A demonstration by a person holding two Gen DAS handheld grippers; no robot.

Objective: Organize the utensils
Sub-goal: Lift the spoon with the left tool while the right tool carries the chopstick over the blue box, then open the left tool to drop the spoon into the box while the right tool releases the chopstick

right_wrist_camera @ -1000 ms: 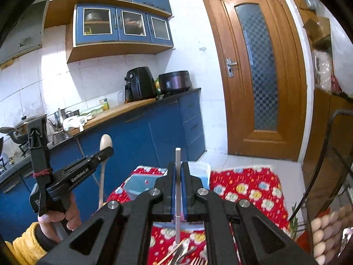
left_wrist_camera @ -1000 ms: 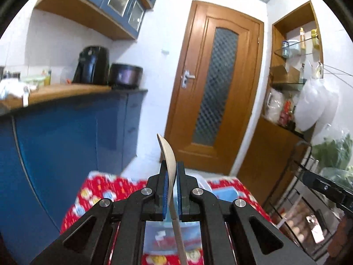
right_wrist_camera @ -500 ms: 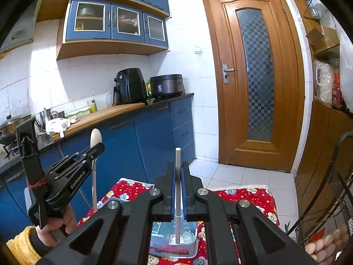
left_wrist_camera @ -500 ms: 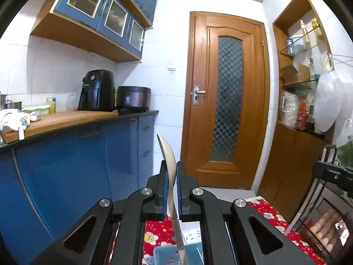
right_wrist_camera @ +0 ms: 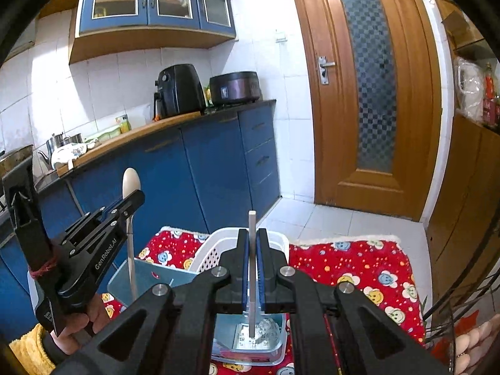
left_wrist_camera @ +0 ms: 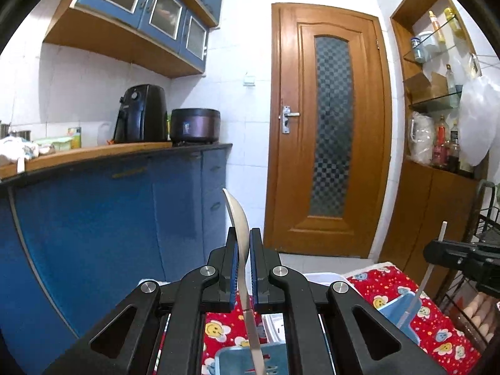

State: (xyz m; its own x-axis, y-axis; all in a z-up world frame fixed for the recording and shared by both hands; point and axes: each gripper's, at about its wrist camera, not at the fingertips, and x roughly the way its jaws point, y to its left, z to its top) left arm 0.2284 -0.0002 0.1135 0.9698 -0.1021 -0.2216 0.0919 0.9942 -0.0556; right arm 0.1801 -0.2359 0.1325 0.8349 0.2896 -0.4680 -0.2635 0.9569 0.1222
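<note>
My left gripper [left_wrist_camera: 243, 234] is shut on a metal spoon [left_wrist_camera: 239, 218], bowl up, handle hanging down; it also shows in the right wrist view [right_wrist_camera: 131, 201], with the spoon [right_wrist_camera: 130, 181] above a blue plastic container [right_wrist_camera: 162, 276]. My right gripper [right_wrist_camera: 252, 234] is shut on a flat metal utensil handle [right_wrist_camera: 252, 222], held upright above a clear container [right_wrist_camera: 275, 348]; which utensil it is stays hidden. The right gripper shows at the right edge of the left wrist view [left_wrist_camera: 437, 247]. A white perforated basket [right_wrist_camera: 215, 250] stands behind the containers.
A red patterned cloth [right_wrist_camera: 350, 259] covers the low table. Blue kitchen cabinets [right_wrist_camera: 200, 162] with an air fryer [right_wrist_camera: 178, 90] and cooker [right_wrist_camera: 236, 87] stand at left. A wooden door [right_wrist_camera: 365, 93] is behind. A wire rack with eggs [right_wrist_camera: 468, 340] is at right.
Both grippers have shifted with their utensils still held; the right view tipped down, so the containers and white basket now lie beneath them. The left gripper sits closer to the blue container.
</note>
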